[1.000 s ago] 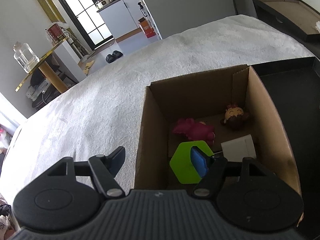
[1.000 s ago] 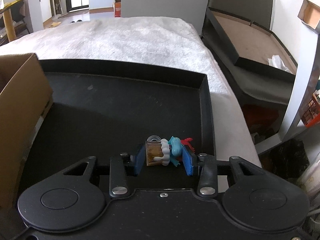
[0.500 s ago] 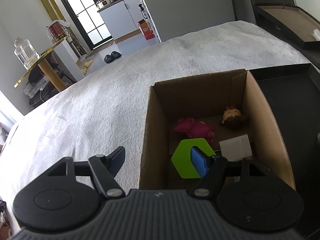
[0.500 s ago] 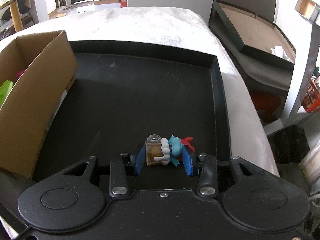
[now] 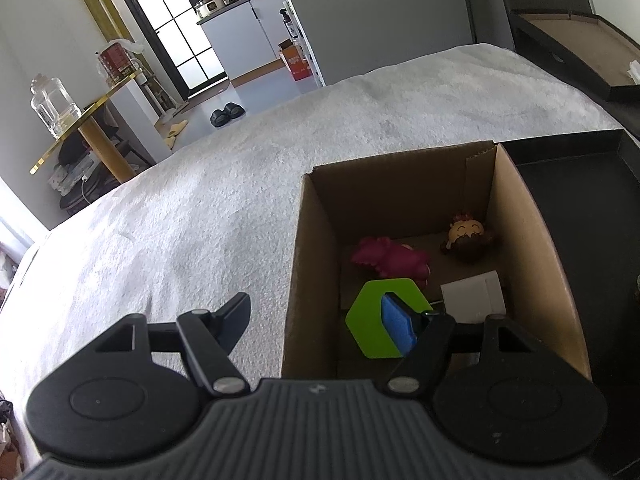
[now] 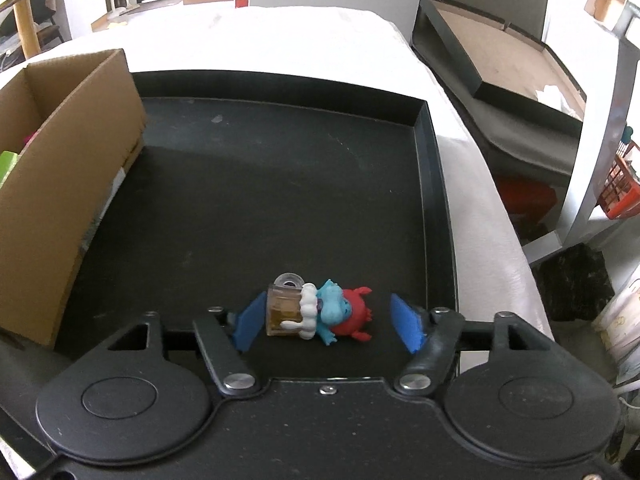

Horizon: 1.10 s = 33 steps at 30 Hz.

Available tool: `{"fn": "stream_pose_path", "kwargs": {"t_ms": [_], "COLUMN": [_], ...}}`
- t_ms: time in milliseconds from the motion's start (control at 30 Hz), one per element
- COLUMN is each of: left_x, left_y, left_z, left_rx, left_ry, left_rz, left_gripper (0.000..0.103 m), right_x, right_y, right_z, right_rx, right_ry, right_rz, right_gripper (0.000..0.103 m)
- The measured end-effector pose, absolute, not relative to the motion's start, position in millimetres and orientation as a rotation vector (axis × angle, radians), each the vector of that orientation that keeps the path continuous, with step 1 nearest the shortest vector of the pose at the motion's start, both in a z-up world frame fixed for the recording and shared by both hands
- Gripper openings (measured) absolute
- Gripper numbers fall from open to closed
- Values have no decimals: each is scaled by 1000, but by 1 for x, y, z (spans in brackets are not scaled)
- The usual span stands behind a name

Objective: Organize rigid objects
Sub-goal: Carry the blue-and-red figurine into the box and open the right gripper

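A small blue and red toy figure holding an amber mug point(image 6: 320, 314) lies on the black tray point(image 6: 280, 168), between the spread fingers of my right gripper point(image 6: 326, 322). The gripper is open; its left pad point(image 6: 250, 320) is near the mug and its right pad point(image 6: 406, 326) stands apart from the toy. My left gripper point(image 5: 320, 320) is open and empty above the near left wall of the cardboard box point(image 5: 308, 264). In the box lie a green hexagon point(image 5: 372, 320), a magenta toy point(image 5: 390, 258), a smiling figurine point(image 5: 466, 236) and a white block point(image 5: 474, 300).
The box point(image 6: 68, 152) stands at the tray's left edge on a white fuzzy cover point(image 5: 200, 216). A second black tray point(image 6: 516, 60) leans at the right. A gold table with a glass jar point(image 5: 54, 106) stands at the far left.
My right gripper has opened and let go of the toy figure, which now lies on the tray. The left gripper has risen slightly over the box.
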<state>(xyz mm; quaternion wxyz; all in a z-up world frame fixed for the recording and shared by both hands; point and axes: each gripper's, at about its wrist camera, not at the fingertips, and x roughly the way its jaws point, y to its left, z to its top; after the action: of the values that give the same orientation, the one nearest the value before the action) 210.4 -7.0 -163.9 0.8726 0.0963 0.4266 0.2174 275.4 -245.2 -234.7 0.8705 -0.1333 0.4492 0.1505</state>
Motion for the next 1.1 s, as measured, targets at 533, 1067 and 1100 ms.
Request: {"fn": "stream_pose_path", "kwargs": {"t_ms": [533,1067,1100], "left_x": [207,191,190], "left_y": [-2,14,16], "left_z": [-164,-153,-153], "left_rx": [183,98,88], "left_ry": [890,857,856], "left_rz": [453,439,435], "left_gripper": [71,71,71], "right_x": [272,255,253], "right_y": [-239,-215,-212], "right_z": [-221,-168,-165], "right_rx": [-258,-270,-272], "right_ry": [919,787,779], "right_rz": [340,390,396], "right_gripper": [58,58,58]}}
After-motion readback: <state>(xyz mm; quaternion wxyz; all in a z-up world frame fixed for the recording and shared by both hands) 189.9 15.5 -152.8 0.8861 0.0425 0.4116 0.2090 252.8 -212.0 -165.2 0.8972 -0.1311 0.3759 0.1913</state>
